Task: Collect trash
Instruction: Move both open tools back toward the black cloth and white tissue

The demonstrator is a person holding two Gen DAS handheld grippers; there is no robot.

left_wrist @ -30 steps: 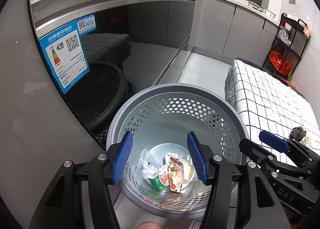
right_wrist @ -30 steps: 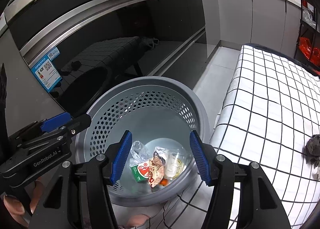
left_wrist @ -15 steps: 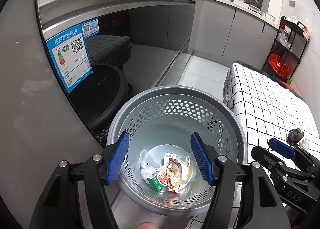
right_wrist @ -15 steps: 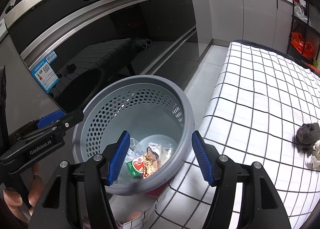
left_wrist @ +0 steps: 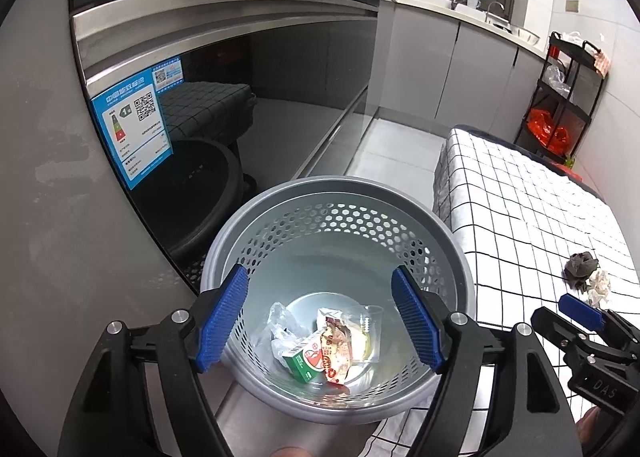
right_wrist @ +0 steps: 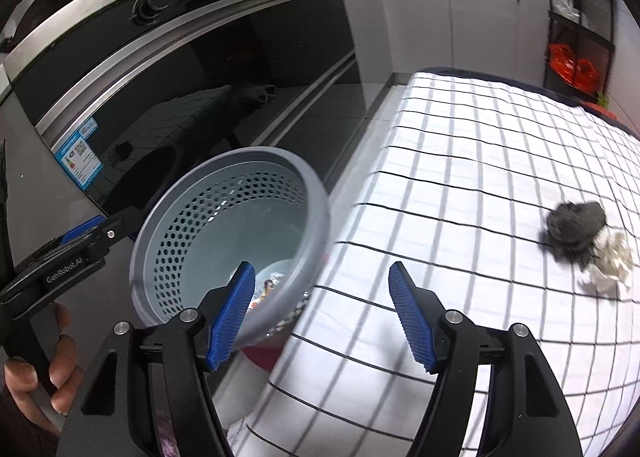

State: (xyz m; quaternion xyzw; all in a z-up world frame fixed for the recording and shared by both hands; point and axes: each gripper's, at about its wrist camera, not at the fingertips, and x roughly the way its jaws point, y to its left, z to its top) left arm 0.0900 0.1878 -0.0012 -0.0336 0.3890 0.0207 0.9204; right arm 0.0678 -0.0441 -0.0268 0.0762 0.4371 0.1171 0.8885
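A grey perforated trash basket (left_wrist: 340,193) stands on the floor beside the table; it also shows in the right wrist view (right_wrist: 316,197). Inside lie a green carton (left_wrist: 306,363), a red-and-white wrapper (left_wrist: 334,353) and clear plastic (left_wrist: 368,329). My left gripper (left_wrist: 320,321) is open and empty above the basket. My right gripper (right_wrist: 322,315) is open and empty over the table's left edge; it also shows in the left wrist view (left_wrist: 580,315). A dark grey wad (right_wrist: 576,223) and crumpled white tissue (right_wrist: 612,261) lie on the checked tablecloth (right_wrist: 460,217), to the right.
A black glass oven front (right_wrist: 200,89) with a blue energy label (left_wrist: 132,129) stands left of the basket. Grey cabinets (left_wrist: 440,69) run along the back. A black shelf rack (left_wrist: 564,97) with red bags stands at the far right.
My right gripper has swung right, from above the basket to over the tablecloth, and the wad and tissue have come closer. My left gripper has risen slightly over the basket.
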